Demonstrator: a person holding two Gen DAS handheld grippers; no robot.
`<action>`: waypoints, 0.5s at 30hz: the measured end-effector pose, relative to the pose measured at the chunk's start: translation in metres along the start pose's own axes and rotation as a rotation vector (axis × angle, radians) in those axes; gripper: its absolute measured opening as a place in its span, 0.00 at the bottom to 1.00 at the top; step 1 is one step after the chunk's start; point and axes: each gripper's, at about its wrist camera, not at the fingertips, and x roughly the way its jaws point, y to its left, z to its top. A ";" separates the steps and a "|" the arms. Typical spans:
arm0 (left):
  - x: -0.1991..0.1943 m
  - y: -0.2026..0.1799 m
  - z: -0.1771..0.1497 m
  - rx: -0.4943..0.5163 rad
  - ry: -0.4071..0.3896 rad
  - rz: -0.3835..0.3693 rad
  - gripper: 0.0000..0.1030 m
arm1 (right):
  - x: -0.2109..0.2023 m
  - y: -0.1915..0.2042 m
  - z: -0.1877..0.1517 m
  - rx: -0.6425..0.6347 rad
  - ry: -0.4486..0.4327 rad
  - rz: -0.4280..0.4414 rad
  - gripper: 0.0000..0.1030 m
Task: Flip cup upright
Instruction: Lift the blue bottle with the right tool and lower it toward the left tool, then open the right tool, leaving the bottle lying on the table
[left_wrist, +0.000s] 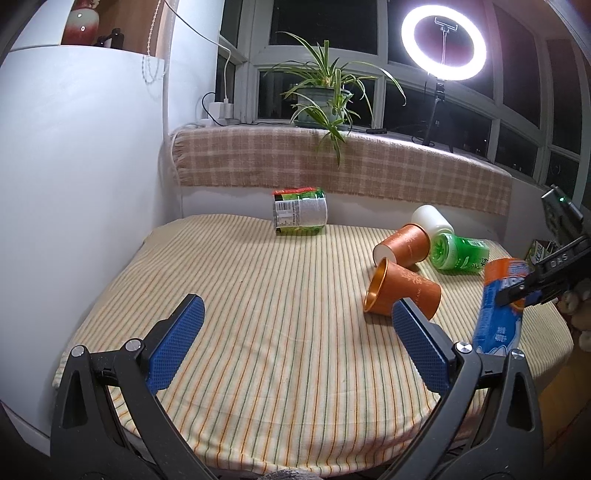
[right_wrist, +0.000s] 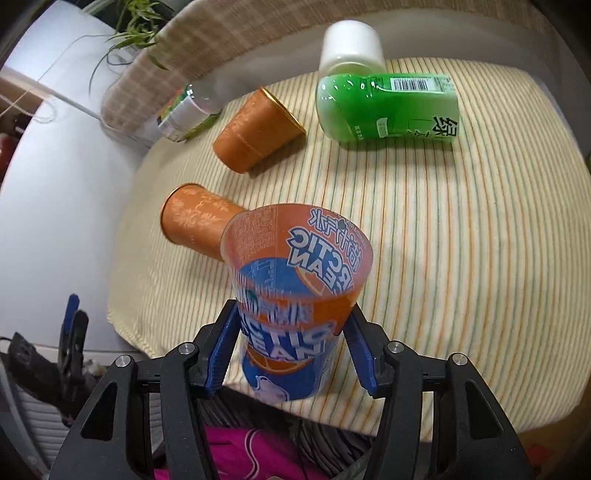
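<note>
My right gripper (right_wrist: 291, 332) is shut on a clear plastic cup with an orange and blue Arctic Ocean label (right_wrist: 295, 280). The cup's open mouth faces up toward the camera and its base is near the table's front edge. In the left wrist view the same cup (left_wrist: 498, 306) stands nearly upright at the right, held by the right gripper (left_wrist: 517, 291). My left gripper (left_wrist: 295, 321) is open and empty above the striped tablecloth (left_wrist: 258, 314). Two orange paper cups lie on their sides: one near (left_wrist: 402, 291) (right_wrist: 195, 221), one farther (left_wrist: 402, 245) (right_wrist: 255, 133).
A green bottle with a white cap (left_wrist: 458, 253) (right_wrist: 384, 99) lies on its side at the back right. A cut green-labelled bottle (left_wrist: 300, 216) stands at the back. A checked cloth (left_wrist: 332, 166), a plant (left_wrist: 325, 96) and a ring light (left_wrist: 443, 42) are behind.
</note>
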 end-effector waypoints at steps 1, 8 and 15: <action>0.000 0.000 0.000 0.002 0.001 0.001 1.00 | 0.003 -0.001 0.002 0.005 -0.004 0.002 0.54; 0.001 -0.002 0.000 0.005 0.001 0.001 1.00 | 0.020 -0.006 0.011 0.024 -0.011 0.000 0.54; 0.006 -0.020 0.000 0.027 0.014 -0.040 1.00 | 0.023 -0.007 0.013 0.015 -0.052 -0.027 0.59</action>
